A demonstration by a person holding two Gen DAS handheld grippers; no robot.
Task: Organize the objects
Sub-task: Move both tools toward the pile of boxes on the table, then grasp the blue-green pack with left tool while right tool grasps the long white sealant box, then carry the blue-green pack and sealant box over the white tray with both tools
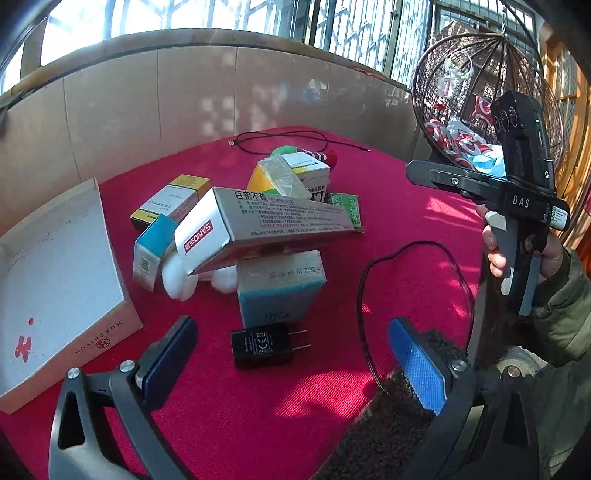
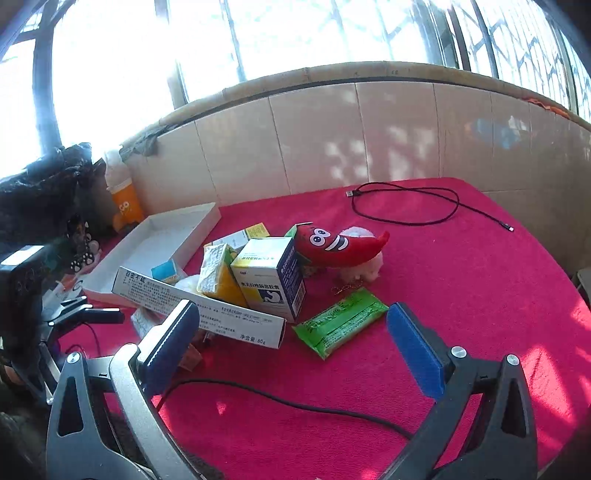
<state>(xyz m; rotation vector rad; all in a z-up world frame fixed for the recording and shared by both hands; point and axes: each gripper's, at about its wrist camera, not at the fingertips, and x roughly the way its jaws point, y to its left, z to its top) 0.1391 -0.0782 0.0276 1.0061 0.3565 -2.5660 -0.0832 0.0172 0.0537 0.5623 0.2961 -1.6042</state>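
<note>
Left tool [image 1: 291, 363] released above black charger [image 1: 266, 344]; right tool [image 2: 291, 354] released, empty

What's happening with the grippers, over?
Left hand-held gripper open, empty. Right hand-held gripper open, empty. Long grey cardboard box atop pile. Black cable nearby.

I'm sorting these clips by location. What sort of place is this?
Probably a home's enclosed balcony or sunroom: barred windows, a hanging wicker chair, household clutter on a red-covered table.
</note>
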